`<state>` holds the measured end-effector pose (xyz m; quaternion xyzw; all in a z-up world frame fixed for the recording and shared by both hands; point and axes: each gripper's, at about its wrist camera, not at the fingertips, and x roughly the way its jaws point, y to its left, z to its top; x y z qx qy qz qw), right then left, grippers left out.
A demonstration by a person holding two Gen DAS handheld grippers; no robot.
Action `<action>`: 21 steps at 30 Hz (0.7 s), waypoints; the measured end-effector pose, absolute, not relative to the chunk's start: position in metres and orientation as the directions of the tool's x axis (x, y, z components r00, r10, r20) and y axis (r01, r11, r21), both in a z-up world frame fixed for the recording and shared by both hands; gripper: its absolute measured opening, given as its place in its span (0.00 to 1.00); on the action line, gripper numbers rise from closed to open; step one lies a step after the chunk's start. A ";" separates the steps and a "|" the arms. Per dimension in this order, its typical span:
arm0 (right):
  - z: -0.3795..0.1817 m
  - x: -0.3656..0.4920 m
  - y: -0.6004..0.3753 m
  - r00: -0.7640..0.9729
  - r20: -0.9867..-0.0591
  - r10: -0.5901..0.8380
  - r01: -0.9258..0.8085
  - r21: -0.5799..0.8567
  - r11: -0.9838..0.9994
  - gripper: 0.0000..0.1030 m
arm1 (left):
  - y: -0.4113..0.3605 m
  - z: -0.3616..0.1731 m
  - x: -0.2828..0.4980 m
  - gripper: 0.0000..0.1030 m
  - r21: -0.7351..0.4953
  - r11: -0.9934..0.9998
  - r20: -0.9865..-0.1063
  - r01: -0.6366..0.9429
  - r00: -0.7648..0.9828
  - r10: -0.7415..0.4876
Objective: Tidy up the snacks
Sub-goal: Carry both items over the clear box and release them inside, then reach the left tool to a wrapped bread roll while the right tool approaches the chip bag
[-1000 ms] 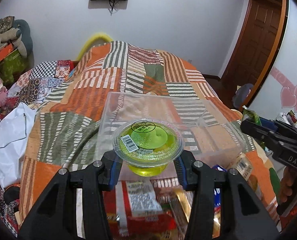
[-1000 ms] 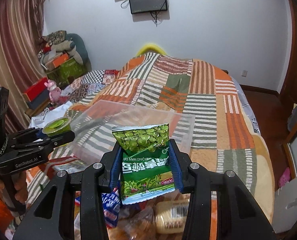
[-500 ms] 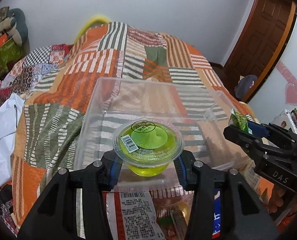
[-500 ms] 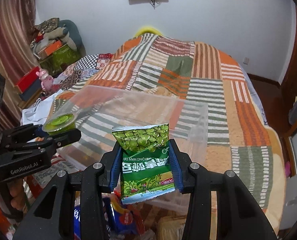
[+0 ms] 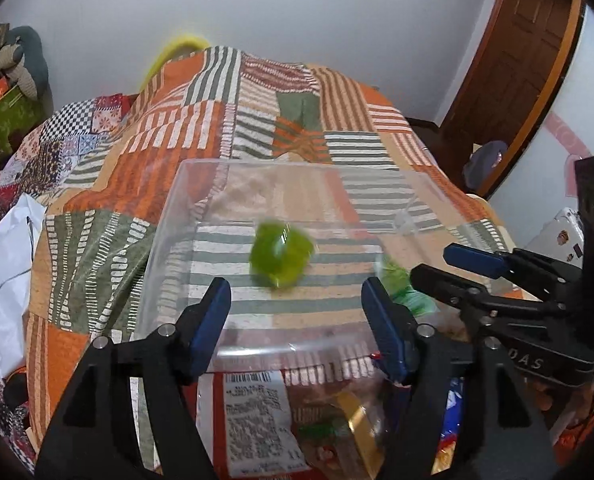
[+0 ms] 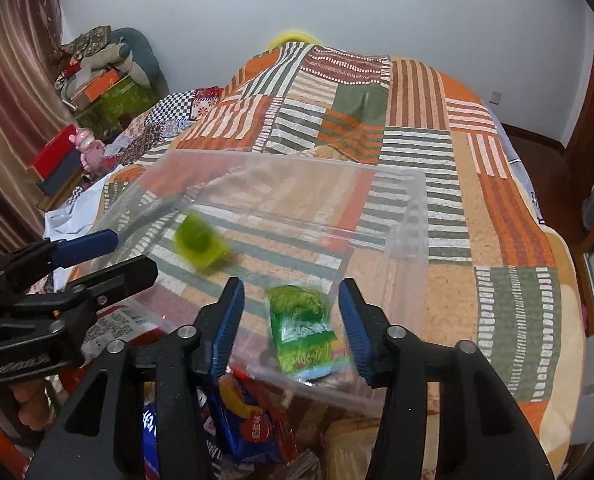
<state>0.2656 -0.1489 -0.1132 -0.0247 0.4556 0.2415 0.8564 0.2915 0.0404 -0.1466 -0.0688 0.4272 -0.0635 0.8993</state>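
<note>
Both jaws just sprung apart, nothing pinched. Left gripper (image 5: 295, 322) spread; green jelly cup (image 5: 279, 258) blurred, dropping ahead of jaws into clear plastic bin (image 5: 169, 216) on bed. Right gripper (image 6: 291, 322) spread; green pea packet (image 6: 303, 328) loose between jaws, falling by bin's near wall, long axis roughly along fingers. Remaining snack pile (image 6: 253, 428) lies below and nearer than both grippers: judging next pick there, right gripper seems closer.

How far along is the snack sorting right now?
Just started: both grippers, left and right, have just been opening. The green jelly cup and green pea packet are blurred, dropping into the clear bin. Nothing is held. The snack pile remains.
</note>
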 end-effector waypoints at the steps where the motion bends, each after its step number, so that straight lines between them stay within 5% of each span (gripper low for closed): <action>1: -0.111 0.264 -0.150 0.474 -0.789 0.391 -0.437 0.175 0.882 0.55 | 0.039 -0.143 0.289 0.66 -0.166 0.984 -0.756 0.059 0.633 -0.166; 21: -0.046 0.188 -0.200 0.621 -0.664 0.417 -0.453 0.129 0.882 0.79 | 0.045 -0.077 0.176 0.82 -0.069 0.996 -0.650 0.057 0.755 -0.088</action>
